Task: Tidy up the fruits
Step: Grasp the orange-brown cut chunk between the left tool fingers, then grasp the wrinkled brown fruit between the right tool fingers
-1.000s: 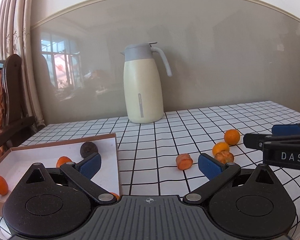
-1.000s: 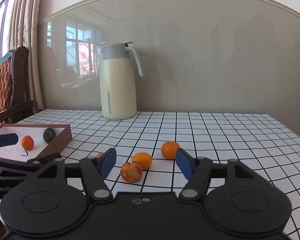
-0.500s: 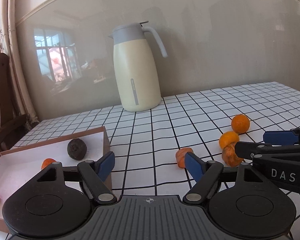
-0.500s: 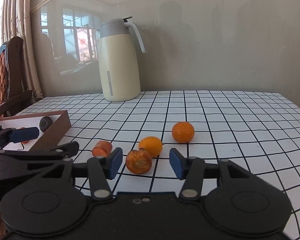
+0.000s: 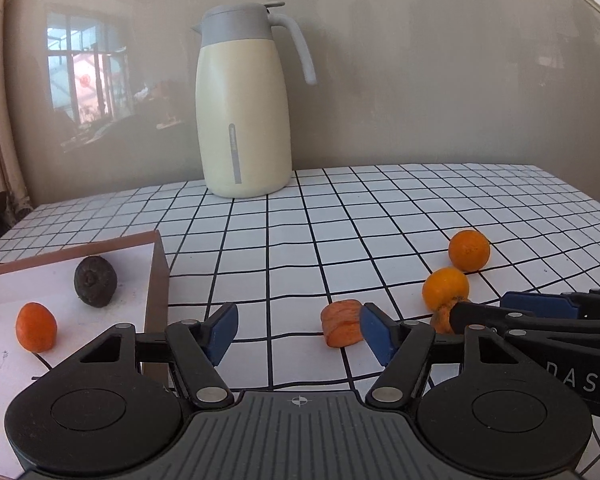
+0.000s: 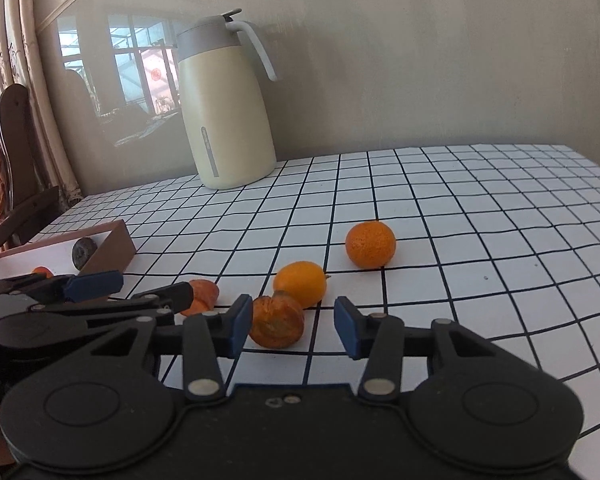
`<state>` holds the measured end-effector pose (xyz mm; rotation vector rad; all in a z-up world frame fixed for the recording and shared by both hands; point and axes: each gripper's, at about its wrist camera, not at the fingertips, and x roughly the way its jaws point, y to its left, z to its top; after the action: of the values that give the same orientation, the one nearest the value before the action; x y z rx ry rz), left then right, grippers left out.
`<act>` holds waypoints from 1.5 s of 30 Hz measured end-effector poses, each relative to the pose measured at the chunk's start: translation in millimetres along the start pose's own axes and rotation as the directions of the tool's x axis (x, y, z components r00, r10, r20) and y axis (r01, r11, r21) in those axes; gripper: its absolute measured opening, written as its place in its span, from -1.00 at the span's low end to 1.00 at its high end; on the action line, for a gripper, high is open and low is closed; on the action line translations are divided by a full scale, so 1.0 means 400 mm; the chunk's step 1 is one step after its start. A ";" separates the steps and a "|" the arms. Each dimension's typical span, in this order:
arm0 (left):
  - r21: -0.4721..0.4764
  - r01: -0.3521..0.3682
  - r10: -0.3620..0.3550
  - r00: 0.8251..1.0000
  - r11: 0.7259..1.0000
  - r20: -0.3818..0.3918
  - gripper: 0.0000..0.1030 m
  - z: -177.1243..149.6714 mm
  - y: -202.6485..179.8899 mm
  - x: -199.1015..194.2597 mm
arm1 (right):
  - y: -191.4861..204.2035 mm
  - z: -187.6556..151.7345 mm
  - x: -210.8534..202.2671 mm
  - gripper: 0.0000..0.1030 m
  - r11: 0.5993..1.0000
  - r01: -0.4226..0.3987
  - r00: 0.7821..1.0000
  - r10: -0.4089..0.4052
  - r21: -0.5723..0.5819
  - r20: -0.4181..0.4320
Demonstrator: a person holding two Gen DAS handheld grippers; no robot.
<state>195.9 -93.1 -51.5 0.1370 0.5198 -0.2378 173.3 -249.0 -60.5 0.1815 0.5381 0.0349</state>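
Note:
My left gripper is open and empty, low over the table, with an orange fruit chunk just ahead by its right finger. My right gripper is open around a wrinkled dark-orange fruit, not touching it. Behind that fruit lie a yellow-orange fruit and a round orange. The chunk also shows in the right wrist view, partly hidden by the left gripper. The brown-rimmed white tray at left holds a dark fruit and a small orange fruit.
A cream thermos jug stands at the back of the checked tablecloth, against the wall. A wooden chair stands beyond the table's left edge. The right gripper reaches in at the right of the left wrist view.
Both grippers have moved forward and lower toward the loose fruits. The right gripper now brackets the wrinkled fruit. The left gripper has shifted right, away from the tray, toward the chunk.

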 end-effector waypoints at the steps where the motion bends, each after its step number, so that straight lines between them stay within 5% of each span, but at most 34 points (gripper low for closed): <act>1: -0.004 -0.006 0.006 1.000 1.000 0.003 0.31 0.001 0.004 -0.002 | 0.000 0.000 0.002 -0.26 1.000 -0.008 1.000 0.009 0.005 -0.003; 12: 0.000 -0.042 0.042 0.999 0.999 0.003 0.31 -0.004 0.018 0.003 | 0.023 -0.009 0.043 -0.33 1.000 0.025 0.999 -0.025 -0.008 -0.039; 31: -0.017 0.035 -0.035 0.999 0.999 -0.024 0.31 -0.007 -0.056 0.045 | -0.019 0.011 -0.005 -0.42 0.995 0.095 0.995 -0.094 -0.021 0.025; 32: -0.016 0.030 -0.030 0.999 0.999 -0.030 0.29 -0.008 -0.060 0.048 | -0.022 0.012 -0.005 -0.40 0.996 0.091 0.996 -0.091 -0.018 0.025; 36: 0.000 0.031 -0.031 0.998 1.000 -0.057 -0.41 -0.009 -0.073 0.057 | -0.026 0.009 0.003 -0.37 0.998 0.059 0.998 -0.059 -0.004 0.006; 45: -0.006 0.022 -0.022 0.998 1.000 -0.063 -0.44 -0.025 -0.050 0.027 | -0.011 0.007 0.027 -0.41 0.999 0.032 0.999 -0.031 0.023 -0.025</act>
<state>194.8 -112.6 -67.0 0.1339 0.5852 -0.2541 184.1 -252.8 -64.5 0.1958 0.5657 0.0003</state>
